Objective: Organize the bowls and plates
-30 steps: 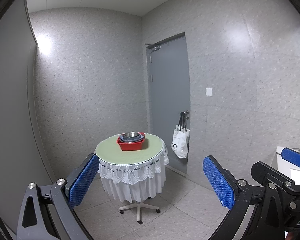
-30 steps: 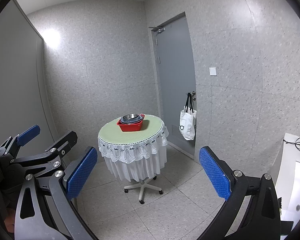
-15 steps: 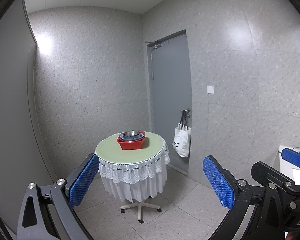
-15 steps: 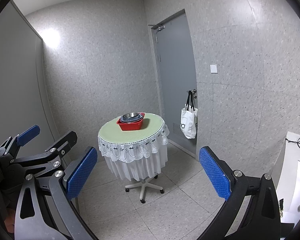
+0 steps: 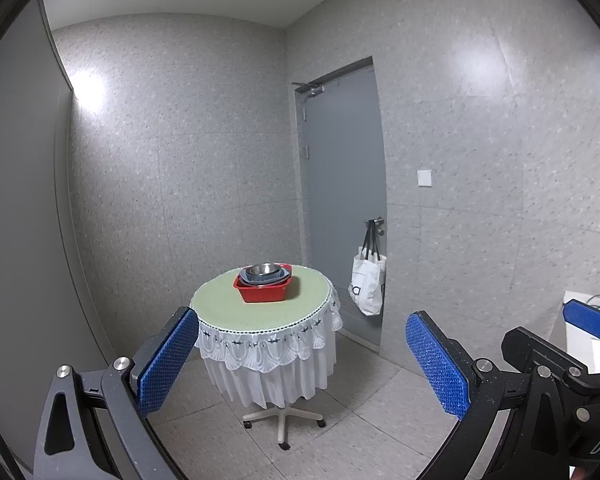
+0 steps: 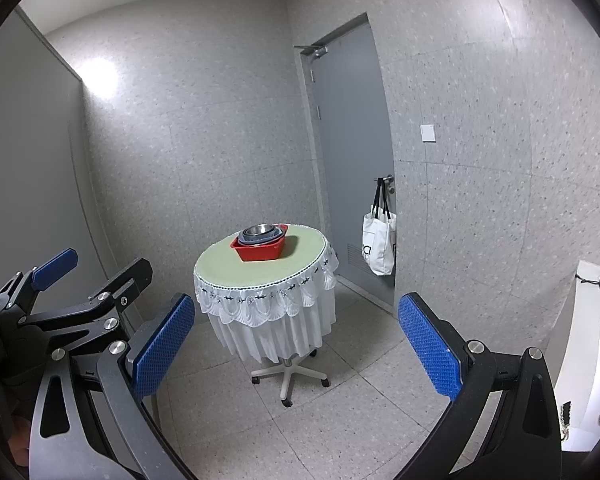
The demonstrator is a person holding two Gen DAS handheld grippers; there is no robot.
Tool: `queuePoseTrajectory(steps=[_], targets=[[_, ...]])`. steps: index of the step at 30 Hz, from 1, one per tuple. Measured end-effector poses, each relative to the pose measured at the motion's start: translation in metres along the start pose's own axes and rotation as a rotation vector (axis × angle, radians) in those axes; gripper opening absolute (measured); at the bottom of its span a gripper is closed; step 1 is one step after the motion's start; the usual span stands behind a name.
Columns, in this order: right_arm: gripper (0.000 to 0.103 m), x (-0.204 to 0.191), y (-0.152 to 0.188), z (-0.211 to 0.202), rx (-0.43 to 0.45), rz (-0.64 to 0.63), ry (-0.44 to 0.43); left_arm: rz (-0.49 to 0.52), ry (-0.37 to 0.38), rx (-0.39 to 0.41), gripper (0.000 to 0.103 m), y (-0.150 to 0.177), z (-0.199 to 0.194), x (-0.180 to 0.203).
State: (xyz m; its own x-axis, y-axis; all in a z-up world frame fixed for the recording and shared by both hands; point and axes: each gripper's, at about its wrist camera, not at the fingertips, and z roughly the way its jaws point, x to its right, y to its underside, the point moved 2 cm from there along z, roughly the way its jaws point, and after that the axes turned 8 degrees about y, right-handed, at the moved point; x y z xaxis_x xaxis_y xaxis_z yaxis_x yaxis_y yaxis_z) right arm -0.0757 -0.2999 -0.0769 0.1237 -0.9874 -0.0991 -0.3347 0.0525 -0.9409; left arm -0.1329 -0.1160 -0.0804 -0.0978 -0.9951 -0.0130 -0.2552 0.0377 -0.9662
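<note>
Left wrist view is showing both grippers' jaws spread wide and empty, well apart from the red square plastic basin (image 5: 263, 291) of nested grey bowls (image 5: 265, 273) sitting mid-frame on the round green tabletop (image 5: 308, 300), so approaching level seems wise.

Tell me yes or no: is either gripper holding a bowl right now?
No: the left gripper and right gripper both stand open and empty, well short of the red basin with the stacked bowls on the round table.
</note>
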Motion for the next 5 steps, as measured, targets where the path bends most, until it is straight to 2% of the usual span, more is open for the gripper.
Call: queuePoseTrajectory(steps=[5], targets=[[0.103, 0.0, -0.001, 0.02, -0.019, 0.011, -0.003, 0.004, -0.003, -0.013, 0.103, -0.004, 0.025, -0.001]])
